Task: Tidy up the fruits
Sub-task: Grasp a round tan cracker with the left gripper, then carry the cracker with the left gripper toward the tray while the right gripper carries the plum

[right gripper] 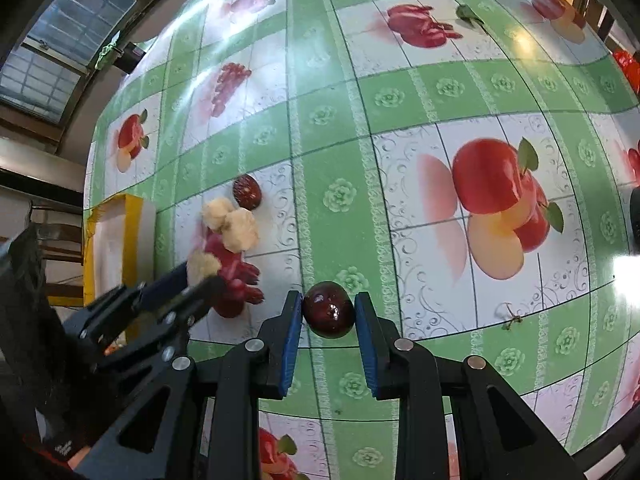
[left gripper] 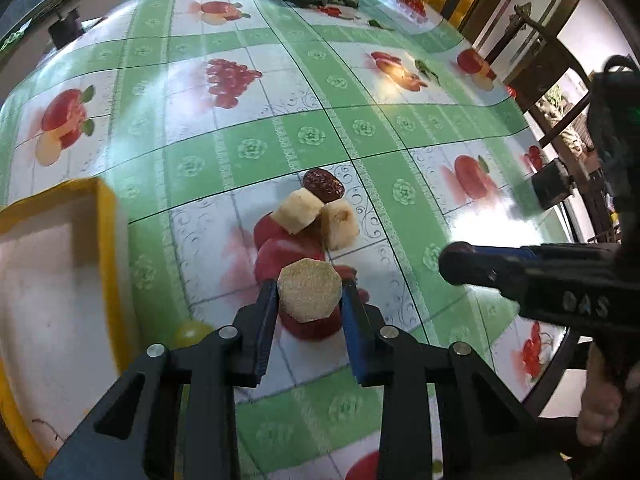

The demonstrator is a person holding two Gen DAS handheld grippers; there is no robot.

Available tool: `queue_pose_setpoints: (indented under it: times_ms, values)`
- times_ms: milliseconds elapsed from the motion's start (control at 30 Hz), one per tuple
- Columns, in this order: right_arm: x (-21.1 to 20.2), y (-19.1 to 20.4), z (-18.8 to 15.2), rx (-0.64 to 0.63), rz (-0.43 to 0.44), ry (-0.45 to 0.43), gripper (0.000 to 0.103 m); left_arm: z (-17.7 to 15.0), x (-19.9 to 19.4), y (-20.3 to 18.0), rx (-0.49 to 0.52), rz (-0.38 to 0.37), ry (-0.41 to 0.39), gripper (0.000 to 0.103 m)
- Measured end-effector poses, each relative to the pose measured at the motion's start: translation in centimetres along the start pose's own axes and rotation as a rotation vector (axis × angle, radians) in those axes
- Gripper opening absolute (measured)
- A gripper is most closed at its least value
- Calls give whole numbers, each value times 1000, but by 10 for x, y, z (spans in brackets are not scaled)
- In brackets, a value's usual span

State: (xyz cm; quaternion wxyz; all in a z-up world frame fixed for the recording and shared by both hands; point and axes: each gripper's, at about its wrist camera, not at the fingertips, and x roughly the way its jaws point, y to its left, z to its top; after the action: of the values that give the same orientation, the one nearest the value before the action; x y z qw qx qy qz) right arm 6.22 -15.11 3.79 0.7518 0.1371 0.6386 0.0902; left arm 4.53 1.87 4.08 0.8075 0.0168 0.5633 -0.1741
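Green-checked tablecloth (left gripper: 248,148) with printed fruit. Yellow-rimmed tray (left gripper: 105,216) at left. Left gripper (left gripper: 309,300) clamps pale fruit chunk (left gripper: 309,290). Right gripper (right gripper: 328,314) pinches dark plum (right gripper: 328,314) above cloth. Two chunks (left gripper: 298,210), date (left gripper: 323,185) beyond.

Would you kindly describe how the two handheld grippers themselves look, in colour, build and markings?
Both the left gripper and the right gripper are matte black angular frames with triangular cut-outs, silver round pivot pins and blue ribbed finger pads. In the left wrist view, the right gripper's body bears embossed letters, seemingly "DAS".

Green-checked fruit-print table (left gripper: 304,136), two pale fruit chunks (left gripper: 298,211), red date (left gripper: 323,185), yellow-rimmed tray (left gripper: 107,216)
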Motion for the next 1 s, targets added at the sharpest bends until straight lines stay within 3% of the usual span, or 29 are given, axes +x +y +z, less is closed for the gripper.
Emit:
queue_pose_setpoints:
  times_ms: [367, 1000]
  values:
    - [-4, 44, -5, -54, 38, -14, 27, -20, -44, 20, -2, 46, -23, 28]
    - [3, 123, -10, -172, 70, -10, 27, -46, -81, 58, -45, 114, -46, 28]
